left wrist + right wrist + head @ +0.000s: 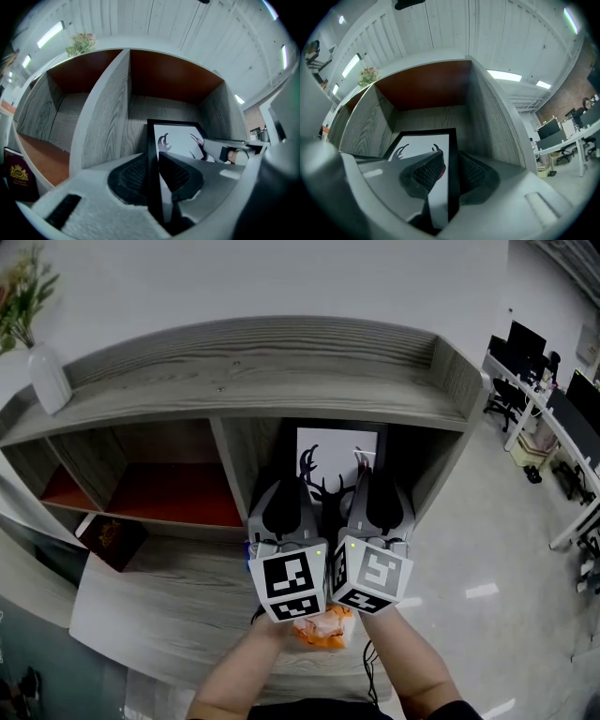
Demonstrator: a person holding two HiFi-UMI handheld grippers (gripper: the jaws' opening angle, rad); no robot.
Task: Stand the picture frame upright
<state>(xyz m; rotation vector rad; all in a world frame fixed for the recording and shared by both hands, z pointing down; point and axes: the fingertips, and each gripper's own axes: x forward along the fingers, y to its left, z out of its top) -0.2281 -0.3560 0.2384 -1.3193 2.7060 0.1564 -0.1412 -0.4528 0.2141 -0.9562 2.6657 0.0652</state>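
At 12 o'clock in the head view, a grey wood-grain shelf unit [253, 381] is seen standing on the table [169, 606], split into two open compartments. The left compartment [159, 488], at 10 o'clock from the hands, shows a reddish-brown floor. The right compartment [412, 465] holds the picture frame [336, 451], a black-edged frame with a dark antler silhouette on white. The frame is set on its lower edge with its face turned toward the camera. Whether it leans on the back panel cannot be told.

The left hand-held gripper [289, 488] is clenched on the frame's left edge. In the left gripper view the black edge [151, 154] is pinched between the narrowly parted ribbed pads [133, 173]. The right hand-held gripper [380, 482] is clamped likewise on the right edge, and in the right gripper view the edge [451, 159] is seen pressed between its pads [472, 173].

On the shelf top at 10 o'clock a white vase [49, 379] with flowers [23, 292] is placed. A dark red booklet [111, 540] lies on the table at 9 o'clock. An orange packet [323, 629] is seen just below the hand-held grippers, at 6 o'clock.
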